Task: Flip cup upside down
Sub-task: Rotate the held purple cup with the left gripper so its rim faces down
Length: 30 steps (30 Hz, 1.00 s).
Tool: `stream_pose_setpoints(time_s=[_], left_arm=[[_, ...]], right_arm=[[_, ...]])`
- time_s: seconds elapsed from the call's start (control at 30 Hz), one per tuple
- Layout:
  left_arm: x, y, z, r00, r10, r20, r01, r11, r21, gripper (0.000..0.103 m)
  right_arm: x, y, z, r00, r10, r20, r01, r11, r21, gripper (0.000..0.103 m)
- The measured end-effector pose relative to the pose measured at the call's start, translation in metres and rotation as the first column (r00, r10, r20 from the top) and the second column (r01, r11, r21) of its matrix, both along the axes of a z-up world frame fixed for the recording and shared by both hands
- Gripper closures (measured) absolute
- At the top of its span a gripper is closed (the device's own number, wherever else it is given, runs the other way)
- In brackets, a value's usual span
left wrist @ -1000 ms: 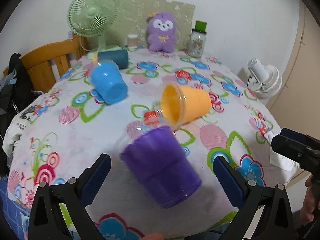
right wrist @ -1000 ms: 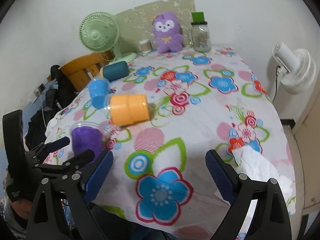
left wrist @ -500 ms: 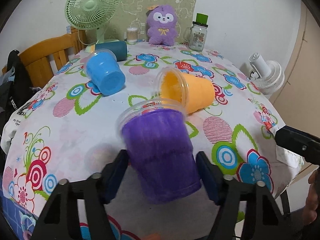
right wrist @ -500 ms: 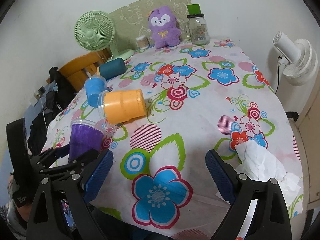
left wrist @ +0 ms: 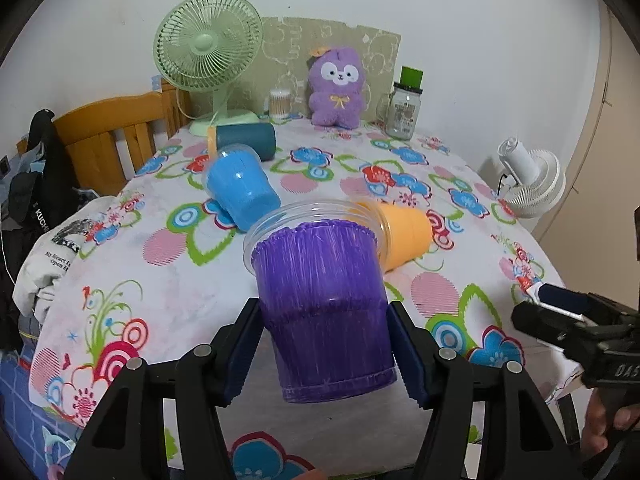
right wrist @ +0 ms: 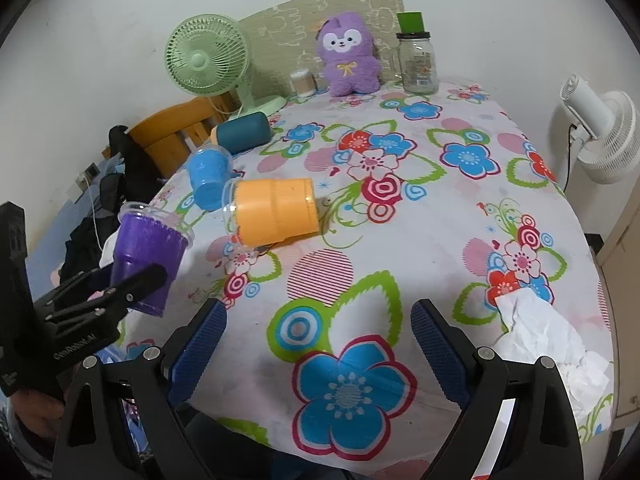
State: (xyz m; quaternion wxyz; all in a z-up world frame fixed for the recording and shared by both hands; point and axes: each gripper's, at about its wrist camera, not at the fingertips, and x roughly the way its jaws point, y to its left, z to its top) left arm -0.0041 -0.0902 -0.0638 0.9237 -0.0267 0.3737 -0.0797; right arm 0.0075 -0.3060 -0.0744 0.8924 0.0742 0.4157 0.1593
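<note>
**Purple cup is off the desk and in the left tool's grip**

A second ago the purple cup (left wrist: 320, 312) lay on its side with the left tool (left wrist: 324, 352) spread wide around it. Now those blue pads have come in on the lower body of the cup and it's up, lifted clear of the flowered desk (left wrist: 132, 280) near the front left corner! In the right wrist view the cup (right wrist: 146, 258) rides roughly upright, clear rim on top, tilted a touch, with the left tool (right wrist: 132, 286) clamped low on its side.

What does that mean for the task? The pick is made, but the flip itself is not yet done: the mouth faces up, and it needs to face down. By my read the next move is a roll of the wrist, then a gentle set-down on the rim. The cup's walls look thin, so a slip or a squeeze during the turn is the risk.

Over on the other side, the right tool (right wrist: 318, 344) hangs with its jaws wide apart, holding nothing, above the big blue flower at the near edge of the desk.

The orange cup (right wrist: 276, 212) and the blue cup (right wrist: 210, 176) lie on their sides just behind, close company for any landing.
</note>
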Motion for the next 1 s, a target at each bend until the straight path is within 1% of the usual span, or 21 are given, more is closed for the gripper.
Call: stream_pose_setpoints(time_s=[0.2, 0.5, 0.6, 0.73, 0.87, 0.9, 0.93, 1.0], left_arm=[[-0.004, 0.004, 0.008, 1.000, 0.002, 0.013, -0.002, 1.000, 0.004, 0.037], [-0.005, 0.007, 0.009, 1.000, 0.007, 0.023, -0.008, 1.000, 0.012, 0.037], [-0.003, 0.008, 0.003, 1.000, 0.012, 0.020, -0.012, 1.000, 0.015, 0.037], [0.005, 0.007, -0.019, 0.999, 0.017, -0.034, -0.016, 0.999, 0.032, 0.037], [0.008, 0.007, -0.026, 0.999, 0.014, -0.050, -0.012, 0.999, 0.037, 0.036], [0.008, 0.007, -0.027, 0.999, 0.010, -0.050, -0.008, 0.999, 0.037, 0.032], [0.008, 0.007, -0.026, 0.999, 0.004, -0.050, -0.002, 0.999, 0.039, 0.023], [0.006, 0.006, -0.026, 0.999, -0.001, -0.038, 0.002, 0.999, 0.043, 0.012]], right_arm=[[0.000, 0.009, 0.001, 1.000, 0.026, 0.001, -0.026, 1.000, -0.007, 0.008], [0.000, 0.016, 0.001, 0.999, 0.044, -0.004, -0.044, 0.999, -0.010, 0.008], [0.000, 0.017, -0.001, 0.999, 0.047, -0.008, -0.047, 0.999, -0.009, 0.008], [0.000, 0.018, -0.004, 0.999, 0.050, -0.017, -0.050, 0.999, -0.014, 0.008], [0.002, 0.016, -0.004, 0.999, 0.043, -0.020, -0.043, 0.999, -0.016, 0.008], [0.003, 0.015, -0.004, 0.999, 0.039, -0.021, -0.039, 0.999, -0.015, 0.008], [0.003, 0.014, -0.005, 0.999, 0.037, -0.021, -0.038, 0.999, -0.013, 0.008], [0.004, 0.014, -0.005, 0.999, 0.037, -0.022, -0.037, 0.999, -0.011, 0.008]])
